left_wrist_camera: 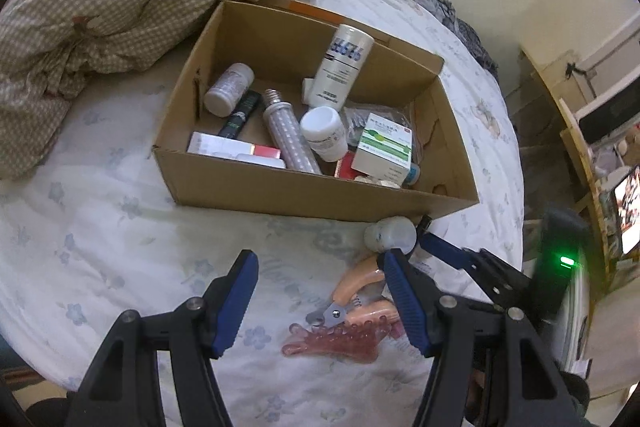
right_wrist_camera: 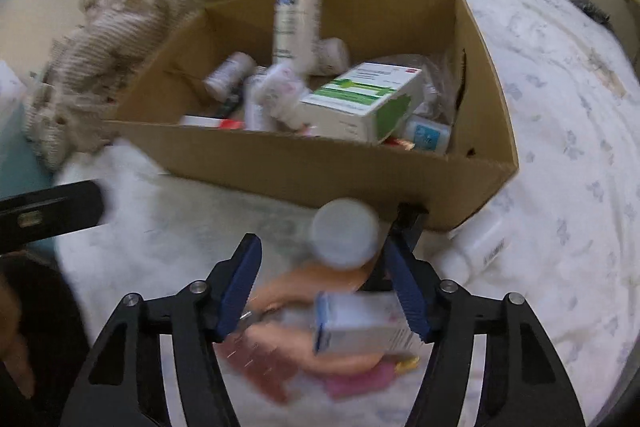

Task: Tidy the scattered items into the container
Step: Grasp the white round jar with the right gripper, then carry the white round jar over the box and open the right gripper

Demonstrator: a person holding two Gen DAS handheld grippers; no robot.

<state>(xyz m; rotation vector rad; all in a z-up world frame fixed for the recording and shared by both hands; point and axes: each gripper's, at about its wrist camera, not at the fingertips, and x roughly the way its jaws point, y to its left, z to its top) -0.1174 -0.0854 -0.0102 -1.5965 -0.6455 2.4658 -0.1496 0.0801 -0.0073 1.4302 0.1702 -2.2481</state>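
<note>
The cardboard box (left_wrist_camera: 280,183) on the bed (left_wrist_camera: 120,247) already holds bottles, a bulb and cartons, while a small white bottle (left_wrist_camera: 390,233), pink nail clippers (left_wrist_camera: 352,291) and a small carton (right_wrist_camera: 360,323) lie outside its near wall. The left gripper (left_wrist_camera: 320,291) hangs spread and empty. The right gripper (right_wrist_camera: 324,287), jaws wide, seems, through blur, to be closing in on that bottle; it needs centring, then lifting over the wall.
</note>
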